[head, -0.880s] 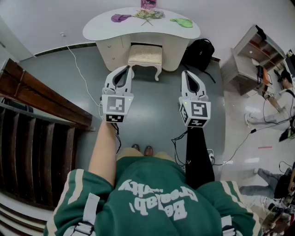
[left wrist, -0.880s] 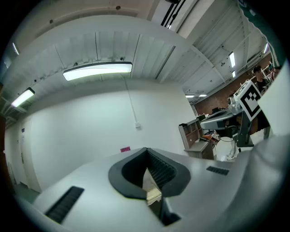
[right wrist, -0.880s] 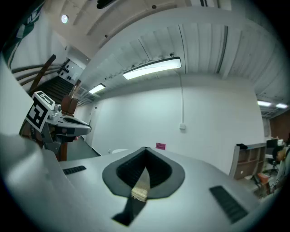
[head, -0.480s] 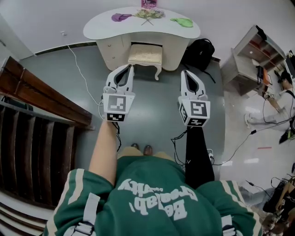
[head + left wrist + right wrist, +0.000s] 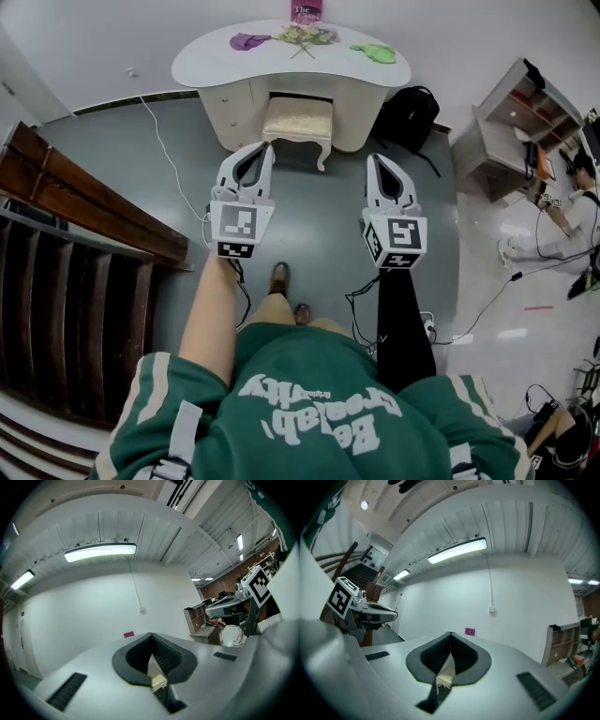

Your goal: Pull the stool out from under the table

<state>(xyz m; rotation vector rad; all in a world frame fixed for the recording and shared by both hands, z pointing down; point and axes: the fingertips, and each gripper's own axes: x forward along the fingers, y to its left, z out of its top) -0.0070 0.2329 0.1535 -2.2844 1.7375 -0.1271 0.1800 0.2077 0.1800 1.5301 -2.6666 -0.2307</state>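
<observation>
The left gripper and right gripper are both closed and empty. The stool sits under the table edge, seemingly half tucked, with open floor in front of it.

Green sweatshirt with cream-striped shoulders and white lettering, brown shoes.

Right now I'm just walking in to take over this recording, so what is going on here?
A person in a green sweatshirt stands facing a white table, with a tool in each hand. The left tool and the right tool are both shut and empty, held level and aimed toward the stool. The stool sits tucked under the table, not yet pulled out, and neither tool touches it. One foot is ahead of the other.
</observation>
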